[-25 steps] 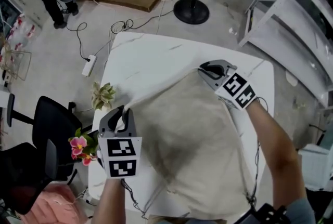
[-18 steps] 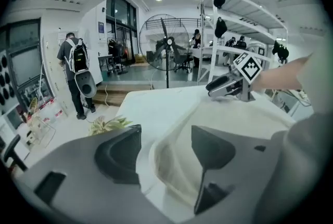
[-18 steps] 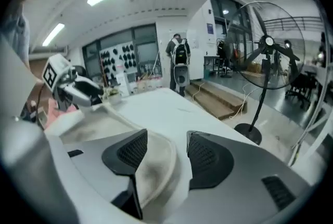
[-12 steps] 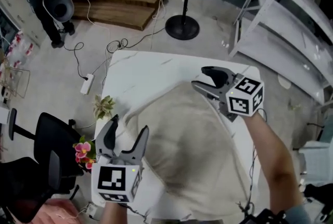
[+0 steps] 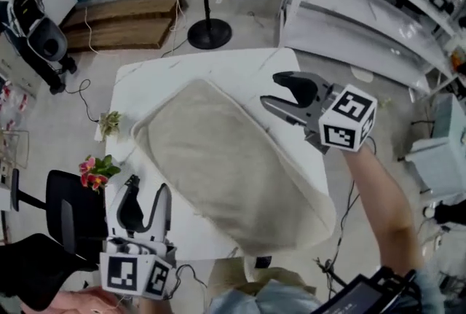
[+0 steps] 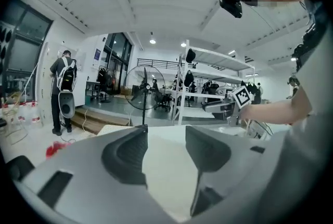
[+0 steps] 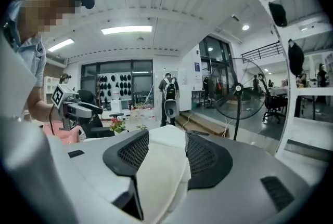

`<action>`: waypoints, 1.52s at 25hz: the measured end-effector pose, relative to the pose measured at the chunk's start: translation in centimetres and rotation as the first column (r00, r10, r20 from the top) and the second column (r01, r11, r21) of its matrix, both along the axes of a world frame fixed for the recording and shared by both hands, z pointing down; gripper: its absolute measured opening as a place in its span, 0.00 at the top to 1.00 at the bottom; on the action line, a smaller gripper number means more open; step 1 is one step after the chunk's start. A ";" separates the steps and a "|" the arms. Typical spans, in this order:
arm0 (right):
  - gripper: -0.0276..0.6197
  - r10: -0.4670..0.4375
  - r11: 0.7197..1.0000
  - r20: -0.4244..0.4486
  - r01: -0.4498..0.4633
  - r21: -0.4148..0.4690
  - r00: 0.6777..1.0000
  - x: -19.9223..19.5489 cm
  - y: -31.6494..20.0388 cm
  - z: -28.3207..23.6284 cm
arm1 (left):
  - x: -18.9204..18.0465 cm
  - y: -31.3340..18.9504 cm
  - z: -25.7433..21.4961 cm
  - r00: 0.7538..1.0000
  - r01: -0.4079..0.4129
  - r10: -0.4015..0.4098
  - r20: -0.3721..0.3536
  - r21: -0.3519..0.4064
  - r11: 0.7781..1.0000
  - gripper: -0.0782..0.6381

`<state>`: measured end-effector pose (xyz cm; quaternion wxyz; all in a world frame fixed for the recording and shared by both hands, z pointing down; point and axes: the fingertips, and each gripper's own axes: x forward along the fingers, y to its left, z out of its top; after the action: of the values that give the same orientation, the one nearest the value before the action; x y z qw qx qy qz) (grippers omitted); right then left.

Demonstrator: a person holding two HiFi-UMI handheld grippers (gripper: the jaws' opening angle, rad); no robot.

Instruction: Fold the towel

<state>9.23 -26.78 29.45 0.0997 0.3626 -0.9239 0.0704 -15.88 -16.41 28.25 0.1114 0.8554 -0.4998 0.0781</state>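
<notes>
The beige towel [image 5: 218, 167] lies folded and slantwise across the white table [image 5: 240, 68]. My left gripper [image 5: 148, 187] hangs off the table's near left corner, clear of the towel; its jaws are closing with nothing between them. Over the table's right edge my right gripper [image 5: 273, 90] is raised beside the towel, its jaws also closing on nothing. In the left gripper view the jaws [image 6: 165, 140] point level over the towel [image 6: 166, 176] toward the right gripper [image 6: 221, 108]. In the right gripper view, towel [image 7: 161, 176] shows below the parted jaws [image 7: 166, 145].
A floor fan's stand [image 5: 209, 32] and wooden pallet [image 5: 116, 20] lie beyond the table. White shelving [image 5: 364, 14] runs along the right. A small plant [image 5: 111, 122], pink flowers [image 5: 93, 168] and a black chair [image 5: 69, 210] sit left. A person [image 5: 33, 28] stands far left.
Both grippers have let go of the towel's corners, opened and lifted away. The towel has dropped flat on the table. The head view has swung to the right.
</notes>
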 end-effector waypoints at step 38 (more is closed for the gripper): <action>0.93 0.430 0.860 0.459 -0.197 -0.471 0.778 21.3 30.5 21.9 | 14.6 21.5 11.1 0.962 -0.267 0.272 0.009 -0.161 0.950 0.60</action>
<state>30.49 3.77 51.30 -0.1114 0.4507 -0.8032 0.3732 -1.33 5.06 39.38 0.1596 0.9027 -0.3723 0.1456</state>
